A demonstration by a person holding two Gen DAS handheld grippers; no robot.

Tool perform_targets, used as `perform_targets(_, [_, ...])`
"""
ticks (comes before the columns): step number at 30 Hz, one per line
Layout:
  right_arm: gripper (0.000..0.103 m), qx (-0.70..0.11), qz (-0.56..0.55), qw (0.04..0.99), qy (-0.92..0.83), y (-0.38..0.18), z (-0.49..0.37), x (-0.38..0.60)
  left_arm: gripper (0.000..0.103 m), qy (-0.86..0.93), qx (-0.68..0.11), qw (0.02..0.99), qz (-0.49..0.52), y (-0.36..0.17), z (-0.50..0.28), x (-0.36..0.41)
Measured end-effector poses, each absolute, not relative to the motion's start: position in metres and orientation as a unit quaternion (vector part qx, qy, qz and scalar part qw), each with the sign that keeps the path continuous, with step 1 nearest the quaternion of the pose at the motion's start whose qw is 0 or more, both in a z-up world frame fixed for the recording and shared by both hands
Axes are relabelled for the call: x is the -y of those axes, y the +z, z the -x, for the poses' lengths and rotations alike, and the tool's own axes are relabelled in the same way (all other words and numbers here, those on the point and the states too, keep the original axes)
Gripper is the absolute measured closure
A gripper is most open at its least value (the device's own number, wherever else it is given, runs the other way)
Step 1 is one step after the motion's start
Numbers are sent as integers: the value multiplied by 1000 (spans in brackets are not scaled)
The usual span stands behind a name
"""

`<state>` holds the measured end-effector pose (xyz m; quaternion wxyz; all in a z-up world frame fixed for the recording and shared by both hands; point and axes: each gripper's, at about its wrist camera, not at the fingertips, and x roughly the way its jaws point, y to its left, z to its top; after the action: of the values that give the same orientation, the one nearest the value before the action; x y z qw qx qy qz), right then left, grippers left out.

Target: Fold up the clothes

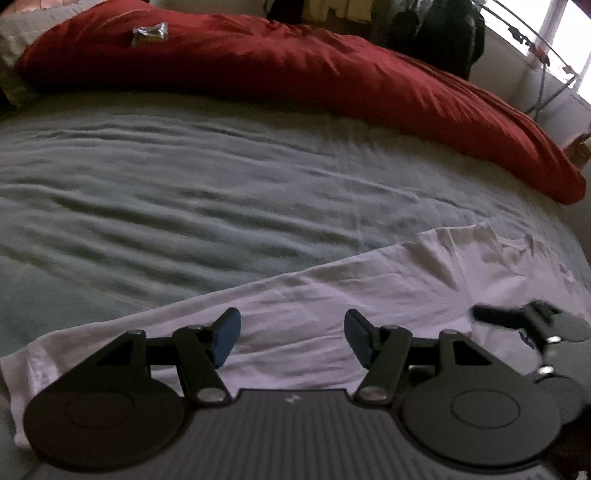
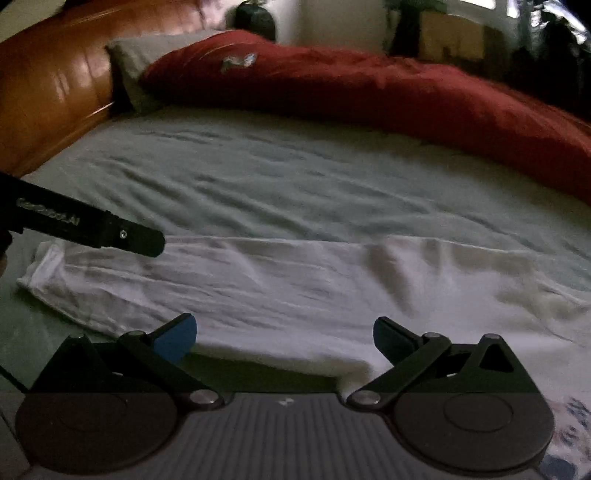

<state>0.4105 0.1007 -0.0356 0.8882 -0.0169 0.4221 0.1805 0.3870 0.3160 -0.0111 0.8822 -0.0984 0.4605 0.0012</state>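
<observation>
Seen, largest first: one bed (image 1: 184, 192) under a pale green sheet, filling most of both views. Along its far side, one red duvet (image 1: 295, 74) bunched in a long roll, with one small silvery packet (image 1: 149, 34) on top. At the far left in the right wrist view, one grey pillow (image 2: 129, 62) against one brown headboard (image 2: 48, 85). Spread across the near part of the bed, one white garment (image 2: 295, 280), lying flat as a long band, creased, its narrow end off to the left and a wider, rumpled part to the right; folded already or not, could not be told.

Two tools in all. Left hand-held gripper (image 1: 291, 341) hung just above the white cloth, jaws apart, nothing between the blue pads (image 1: 225, 341). Right hand-held gripper (image 2: 284, 339) poised over the near edge of the same cloth, jaws likewise wide apart and empty. Each tool partly visible in the other's view, blurred.

Judged: step in hand was picking up an edge for a fold, not yet begun. To do it well: lower both together onto the near edge, well apart from each other, pinch one layer of cloth only and none of the sheet beneath, lift evenly, carry the edge toward the far edge, keep the band taut so creases do not set
</observation>
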Motion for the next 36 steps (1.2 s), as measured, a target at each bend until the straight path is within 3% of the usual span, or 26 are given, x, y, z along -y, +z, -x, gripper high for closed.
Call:
perform_targets(3, [0,-488,-45,841,232,-61,-420,-119,40,14,-458,883,97,-7,-384,-323])
perform_targets(8, [0,-466,-72,827,305,-56,-412,-146,40,36,-450,887,98,3,-379,-338])
perform_targets(13, [0,-436,-41,861,259,-43,-407,-130,38,50,-455,882,108,-4,-374,-350])
perform_targets(19, [0,-478,-80,827,285,-63,-410,-144,38,63,-477,866,133,-24,-365,-360])
perform_targets(23, [0,-461,-87,812,347,-51,-404,-160,38,65,-481,866,121,-24,-362,-367])
perform_targets(27, [0,-419,-65,855,297,-39,-407,-156,38,72,-486,861,130,-31,-362,-381])
perform_targets(31, [0,-492,-72,810,311,-67,-423,-169,41,101,-524,835,136,-55,-357,-395])
perform_targets(36, [0,-412,-29,873,258,-33,-427,-148,38,90,-515,841,143,-56,-346,-404])
